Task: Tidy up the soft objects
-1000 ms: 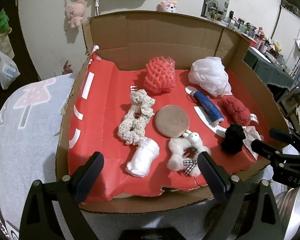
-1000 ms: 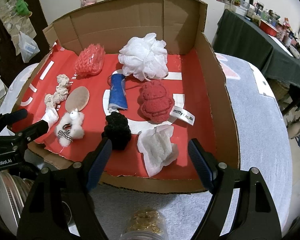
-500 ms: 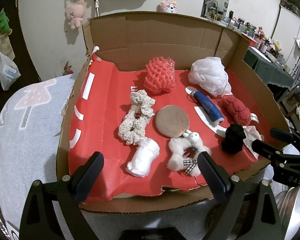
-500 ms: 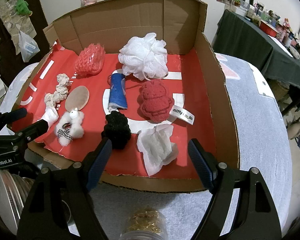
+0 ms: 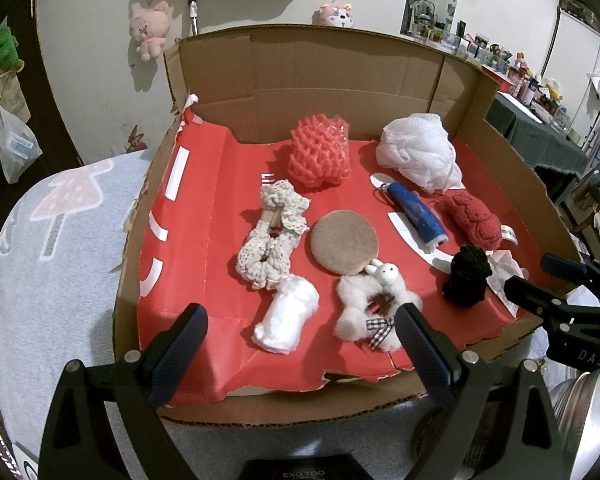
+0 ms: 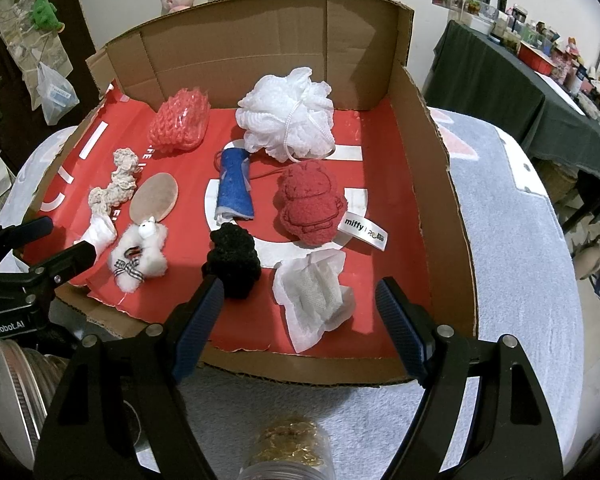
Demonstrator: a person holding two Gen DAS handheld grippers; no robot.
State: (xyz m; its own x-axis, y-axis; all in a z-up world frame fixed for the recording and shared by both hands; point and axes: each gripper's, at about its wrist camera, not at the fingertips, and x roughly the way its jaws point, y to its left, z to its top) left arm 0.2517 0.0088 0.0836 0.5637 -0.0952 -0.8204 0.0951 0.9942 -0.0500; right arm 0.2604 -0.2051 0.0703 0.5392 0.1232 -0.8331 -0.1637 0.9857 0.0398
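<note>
nothing has moved since the earlier frames: left claw (image 5: 300, 332) and right claw (image 6: 300, 304) both hover wide and empty at the cardboard box (image 5: 340, 68)'s front edge. soft objects like the white mesh pouf (image 6: 286, 118) and black knit piece (image 6: 232, 262) lie spread apart on its red liner, which fits either sorting about to start or just finished.

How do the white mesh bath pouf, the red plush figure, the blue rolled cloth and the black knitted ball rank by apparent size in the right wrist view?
1. White mesh bath pouf
2. Red plush figure
3. Blue rolled cloth and black knitted ball: look alike; the ball lies nearer the camera, so unsure.
</note>
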